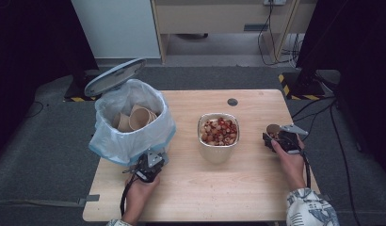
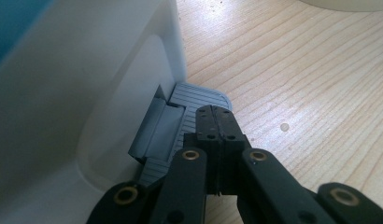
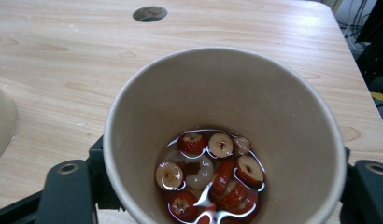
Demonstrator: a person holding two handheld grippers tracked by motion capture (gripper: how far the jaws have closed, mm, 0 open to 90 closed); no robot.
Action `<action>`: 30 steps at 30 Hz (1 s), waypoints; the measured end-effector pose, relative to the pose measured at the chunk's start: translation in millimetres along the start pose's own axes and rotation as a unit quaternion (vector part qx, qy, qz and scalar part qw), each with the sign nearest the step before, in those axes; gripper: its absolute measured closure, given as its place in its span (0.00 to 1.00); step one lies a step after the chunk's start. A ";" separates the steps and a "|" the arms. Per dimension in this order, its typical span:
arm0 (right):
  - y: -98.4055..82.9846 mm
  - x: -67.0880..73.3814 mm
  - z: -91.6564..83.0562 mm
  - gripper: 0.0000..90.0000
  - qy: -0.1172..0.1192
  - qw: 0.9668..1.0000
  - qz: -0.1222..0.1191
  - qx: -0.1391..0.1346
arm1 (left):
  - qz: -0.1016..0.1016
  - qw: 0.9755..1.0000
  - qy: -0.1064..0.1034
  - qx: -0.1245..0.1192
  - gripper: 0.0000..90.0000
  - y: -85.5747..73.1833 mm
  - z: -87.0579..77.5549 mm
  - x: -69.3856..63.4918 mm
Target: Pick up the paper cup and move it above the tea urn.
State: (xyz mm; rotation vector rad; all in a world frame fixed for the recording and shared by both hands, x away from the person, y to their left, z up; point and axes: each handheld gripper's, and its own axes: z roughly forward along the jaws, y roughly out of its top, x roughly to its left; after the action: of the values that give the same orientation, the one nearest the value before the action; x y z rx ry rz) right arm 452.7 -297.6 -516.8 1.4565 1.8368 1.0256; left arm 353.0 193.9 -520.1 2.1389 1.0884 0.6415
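Flanking the bowl (image 1: 218,136): right gripper (image 1: 275,136) clamps cup (image 3: 222,140); left gripper (image 2: 216,122) closed on bin pedal (image 2: 194,98).

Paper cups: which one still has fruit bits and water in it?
The paper cup gripped by the right tool near the table's right edge. Red fruit slices sit in liquid at its bottom, while the cups in the bin are stacked as rubbish.

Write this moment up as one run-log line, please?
left gripper: shut, pressing bin pedal | bin lid: raised | right gripper: shut on paper cup of fruit slices
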 end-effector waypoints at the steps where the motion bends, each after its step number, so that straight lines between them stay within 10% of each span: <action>1: 0.6 -0.2 -0.8 0.31 0.001 1.000 -0.004 0.004 | 0.000 1.000 0.000 0.000 0.99 0.0 0.0 0.0; 30: 85.0 1.3 -57.0 0.35 0.040 0.992 -0.112 -0.032 | 0.000 1.000 0.000 0.000 0.99 0.1 0.0 -0.1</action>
State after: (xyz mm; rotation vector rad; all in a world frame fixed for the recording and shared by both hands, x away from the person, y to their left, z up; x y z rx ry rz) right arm 450.9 -299.2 -414.5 1.1565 1.9539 1.0312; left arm 353.0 193.8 -520.1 2.1389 1.0894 0.6418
